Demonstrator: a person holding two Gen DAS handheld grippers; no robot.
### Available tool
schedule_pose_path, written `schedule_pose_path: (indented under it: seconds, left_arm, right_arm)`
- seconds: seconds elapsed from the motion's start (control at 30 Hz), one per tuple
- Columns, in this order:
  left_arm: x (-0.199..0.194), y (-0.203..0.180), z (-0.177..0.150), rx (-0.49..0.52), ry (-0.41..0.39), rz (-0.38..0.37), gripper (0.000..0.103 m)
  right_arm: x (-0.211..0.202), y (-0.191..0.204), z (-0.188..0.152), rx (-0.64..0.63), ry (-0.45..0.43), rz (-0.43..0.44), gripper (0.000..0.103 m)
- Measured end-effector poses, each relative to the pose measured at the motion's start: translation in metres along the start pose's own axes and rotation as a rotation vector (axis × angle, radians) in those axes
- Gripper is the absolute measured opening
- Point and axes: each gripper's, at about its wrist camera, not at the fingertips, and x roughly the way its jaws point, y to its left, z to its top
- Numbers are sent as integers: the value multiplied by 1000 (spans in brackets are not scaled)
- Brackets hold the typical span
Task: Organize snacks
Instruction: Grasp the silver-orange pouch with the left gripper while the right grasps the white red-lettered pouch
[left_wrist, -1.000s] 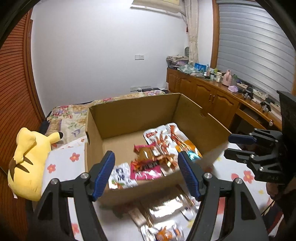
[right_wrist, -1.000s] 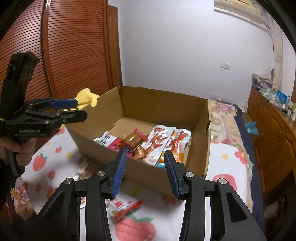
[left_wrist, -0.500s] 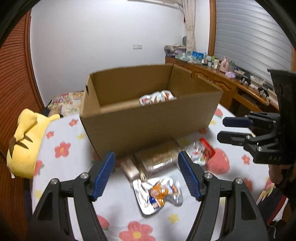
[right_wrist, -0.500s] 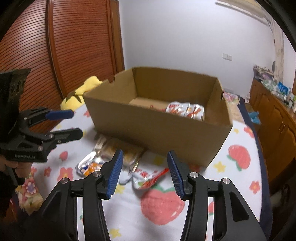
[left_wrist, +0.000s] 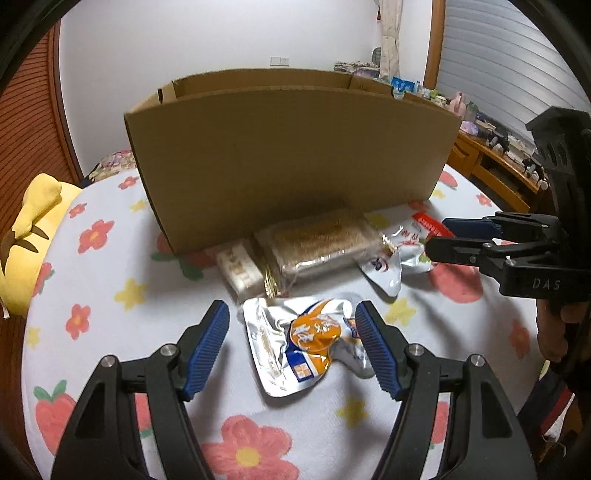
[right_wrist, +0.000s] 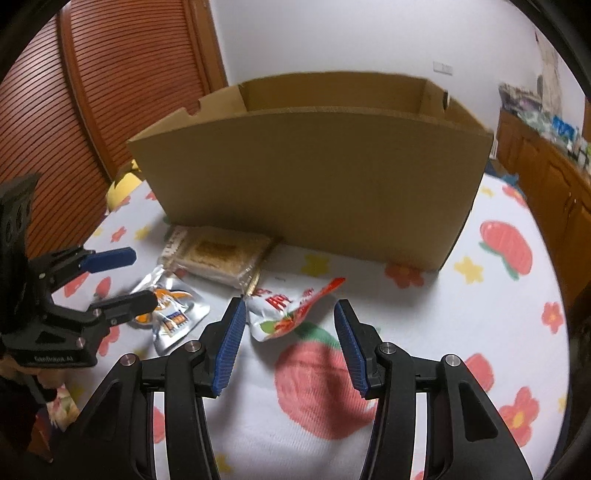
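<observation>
A tall cardboard box (left_wrist: 288, 155) stands on the flowered cloth, and its near wall hides what is inside. In front of it lie a clear-wrapped brown cake (left_wrist: 317, 240), a small beige packet (left_wrist: 240, 266), a red-and-white pouch (left_wrist: 399, 251) and a silver-and-orange pouch (left_wrist: 306, 343). My left gripper (left_wrist: 293, 349) is open and straddles the silver-and-orange pouch without pressing it. My right gripper (right_wrist: 290, 343) is open just short of the red-and-white pouch (right_wrist: 284, 306), nothing between its pads. Each gripper shows in the other's view: the right gripper (left_wrist: 437, 234) and the left gripper (right_wrist: 142, 277).
A yellow plush toy (left_wrist: 26, 236) lies at the cloth's left edge. Wooden cabinets (left_wrist: 495, 173) with clutter on top run along the right. A slatted wooden door (right_wrist: 110, 92) is behind on the left. A hand (left_wrist: 557, 332) holds the right gripper.
Both grippers sank from above the box's open top to the cloth in front of it, so the snacks inside dropped from sight. The right jaws spread a little wider.
</observation>
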Motion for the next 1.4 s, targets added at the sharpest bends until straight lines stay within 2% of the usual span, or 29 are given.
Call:
schedule_pose_path:
  seconds: [0.63, 0.73, 1.03, 1.4]
  left_arm:
    - [16, 0, -6, -20, 28, -31, 76]
    - [16, 1, -6, -29, 28, -39, 76]
    - [17, -1, -6, -18, 28, -35, 78]
    - [19, -7, -6, 10, 38, -32, 82]
  right_arm:
    - [15, -14, 3, 108, 12, 78, 49]
    - [14, -16, 3, 115, 11, 86, 44]
    - [8, -17, 5, 131, 2, 102, 10]
    - [-14, -30, -16, 141, -15, 78, 4]
